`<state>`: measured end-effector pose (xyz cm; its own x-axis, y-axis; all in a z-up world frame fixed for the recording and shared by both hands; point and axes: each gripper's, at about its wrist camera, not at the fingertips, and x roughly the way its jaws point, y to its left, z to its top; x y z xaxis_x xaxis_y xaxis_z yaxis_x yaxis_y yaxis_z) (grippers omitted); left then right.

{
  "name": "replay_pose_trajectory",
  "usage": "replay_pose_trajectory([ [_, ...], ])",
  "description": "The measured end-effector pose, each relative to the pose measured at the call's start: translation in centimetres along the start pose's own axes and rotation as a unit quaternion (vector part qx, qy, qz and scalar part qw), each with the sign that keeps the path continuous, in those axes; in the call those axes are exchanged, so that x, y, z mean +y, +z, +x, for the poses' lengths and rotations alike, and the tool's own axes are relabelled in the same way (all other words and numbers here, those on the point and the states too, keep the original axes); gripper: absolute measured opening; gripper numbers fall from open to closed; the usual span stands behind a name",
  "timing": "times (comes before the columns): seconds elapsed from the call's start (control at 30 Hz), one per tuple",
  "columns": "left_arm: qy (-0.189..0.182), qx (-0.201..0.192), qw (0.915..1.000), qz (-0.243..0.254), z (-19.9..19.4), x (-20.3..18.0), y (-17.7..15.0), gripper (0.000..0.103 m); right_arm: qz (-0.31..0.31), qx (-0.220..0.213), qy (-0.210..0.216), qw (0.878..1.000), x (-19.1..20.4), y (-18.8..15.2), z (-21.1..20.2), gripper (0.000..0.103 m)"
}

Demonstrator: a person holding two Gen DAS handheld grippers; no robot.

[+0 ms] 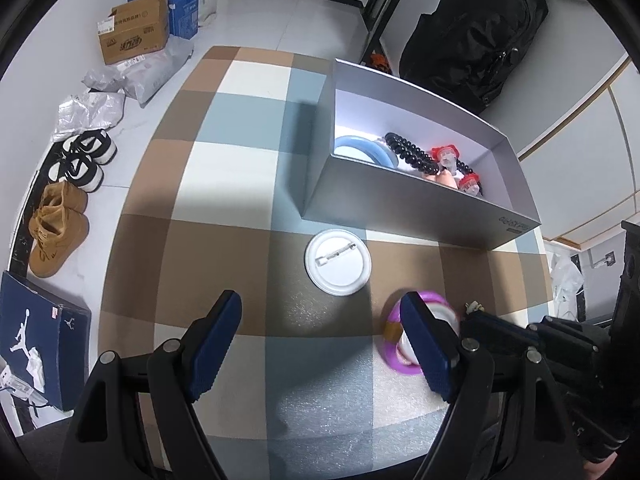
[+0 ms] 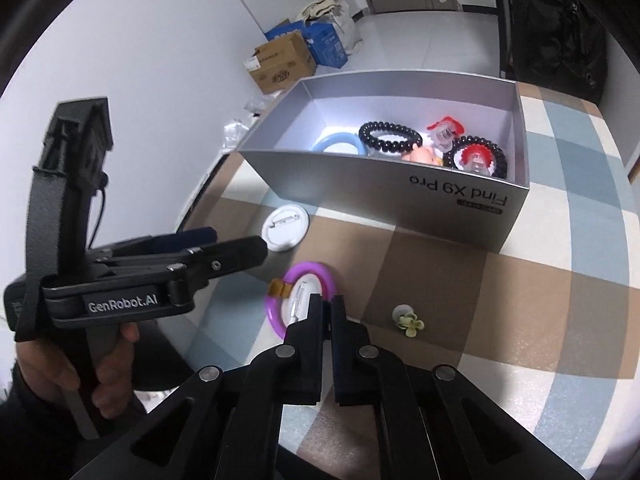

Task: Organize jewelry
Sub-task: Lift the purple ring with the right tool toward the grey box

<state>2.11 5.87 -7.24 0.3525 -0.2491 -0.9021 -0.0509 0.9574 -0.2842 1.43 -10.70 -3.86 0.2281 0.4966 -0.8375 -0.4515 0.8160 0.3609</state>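
Observation:
A grey box [image 1: 400,204] [image 2: 400,196] stands on the checked tablecloth and holds a blue ring [image 2: 334,142], black bead bracelets [image 2: 390,136] and red-topped pieces [image 2: 476,158]. A white round pin badge [image 1: 338,262] [image 2: 285,227] lies face down in front of the box. A purple ring [image 2: 304,280] [image 1: 390,338] with a white badge inside it lies nearer. My left gripper [image 1: 320,344] is open and empty above the cloth, its right finger over the purple ring. My right gripper [image 2: 326,312] is shut at the purple ring's near edge; whether it pinches it is unclear. A small green flower clip [image 2: 410,322] lies to its right.
The table's left edge drops to a floor with shoes [image 1: 60,224], a blue shoe box [image 1: 36,340], cardboard boxes [image 1: 134,34] and plastic bags. A black backpack [image 1: 476,36] stands behind the grey box. The left gripper's handle and hand [image 2: 80,288] fill the right wrist view's left side.

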Motion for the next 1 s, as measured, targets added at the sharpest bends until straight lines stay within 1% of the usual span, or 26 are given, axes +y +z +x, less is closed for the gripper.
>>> replay_pose_trajectory([
  [0.07,-0.033,0.012,0.9993,-0.010,0.2,0.2,0.0,0.078,0.008,-0.003,-0.003,1.000,-0.2,-0.3,-0.1,0.002],
  [0.1,-0.058,0.022,0.9979,-0.017,0.4,0.2,-0.1,0.078,0.014,-0.005,-0.005,1.000,-0.4,-0.3,-0.1,0.002],
  [0.17,-0.078,0.037,0.9960,-0.024,0.9,0.3,-0.2,0.078,0.024,-0.016,0.005,1.000,-0.6,-0.3,-0.2,0.002],
  [0.23,-0.071,0.030,0.9968,-0.022,0.7,0.2,-0.1,0.078,0.019,-0.040,0.010,0.999,-0.3,0.3,-0.8,0.002],
  [0.3,-0.077,0.023,0.9961,-0.034,0.5,0.5,0.0,0.078,0.004,-0.072,0.005,0.997,0.2,0.7,-2.3,0.002],
  [0.37,-0.086,0.014,0.9951,-0.048,0.3,0.8,0.1,0.078,-0.028,-0.100,-0.031,0.994,1.0,0.9,-3.5,0.002],
  [0.4,-0.088,0.013,0.9947,-0.052,0.2,1.0,0.1,0.078,-0.048,-0.108,-0.041,0.992,1.6,0.8,-3.9,0.002],
  [0.5,-0.086,0.014,0.9940,-0.066,0.4,1.2,0.2,0.078,-0.112,-0.107,-0.058,0.986,3.7,0.2,-3.9,0.002],
  [0.57,-0.076,0.015,0.9944,-0.071,0.6,1.3,0.1,0.078,-0.131,-0.094,-0.062,0.985,4.5,-0.3,-2.9,0.002],
  [0.6,-0.072,0.013,0.9947,-0.073,0.6,1.3,0.1,0.078,-0.132,-0.092,-0.062,0.985,4.6,-0.4,-2.7,0.002],
  [0.7,-0.078,0.010,0.9942,-0.074,0.5,1.3,0.3,0.078,-0.121,-0.094,-0.057,0.987,4.1,-0.3,-2.7,0.002],
  [0.83,-0.065,0.008,0.9962,-0.057,0.4,0.8,0.3,0.078,-0.085,-0.109,-0.054,0.989,2.2,0.2,-3.5,0.002],
  [0.93,-0.051,0.000,0.9985,-0.020,0.3,-0.6,0.2,0.078,-0.065,-0.129,-0.058,0.988,1.1,0.6,-4.9,0.002],
  [1.0,-0.048,-0.005,0.9987,0.014,0.2,-2.0,0.0,0.078,-0.048,-0.142,-0.059,0.987,0.1,0.8,-5.8,0.002],
])
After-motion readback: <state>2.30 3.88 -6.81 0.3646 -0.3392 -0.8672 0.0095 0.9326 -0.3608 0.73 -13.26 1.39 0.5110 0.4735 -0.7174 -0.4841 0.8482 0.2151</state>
